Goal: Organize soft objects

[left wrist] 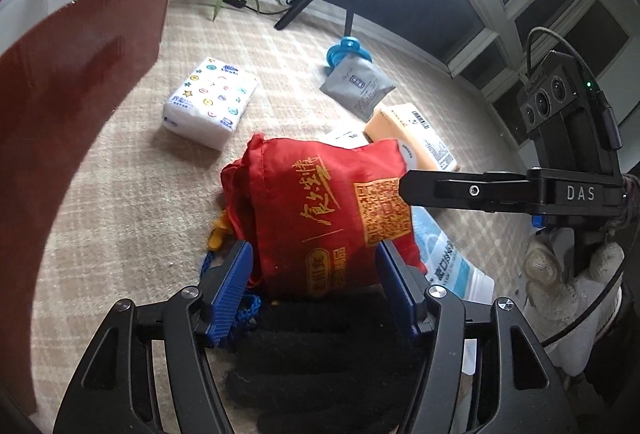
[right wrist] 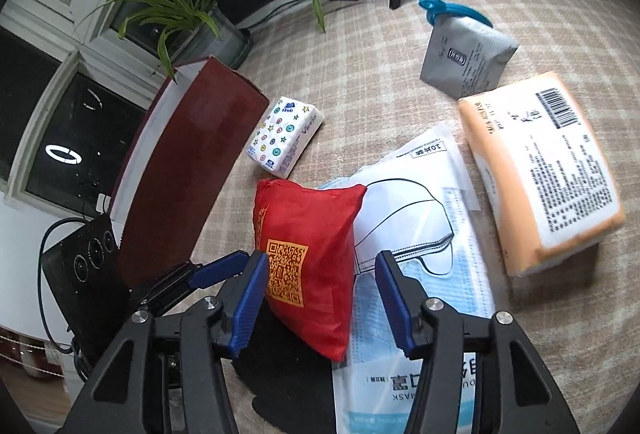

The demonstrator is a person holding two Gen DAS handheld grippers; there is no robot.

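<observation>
A red fabric pouch with gold writing and a QR code lies on the carpet over a black knit item. My left gripper is open, its blue pads on either side of the pouch's near end. My right gripper is open too, straddling the pouch at its QR-code end; its finger shows from the side in the left wrist view. Whether any pad touches the pouch I cannot tell.
A dark red box stands at the left, also in the right wrist view. On the carpet lie a white tissue pack, a grey packet, an orange tissue pack, a mask pack and a blue clip.
</observation>
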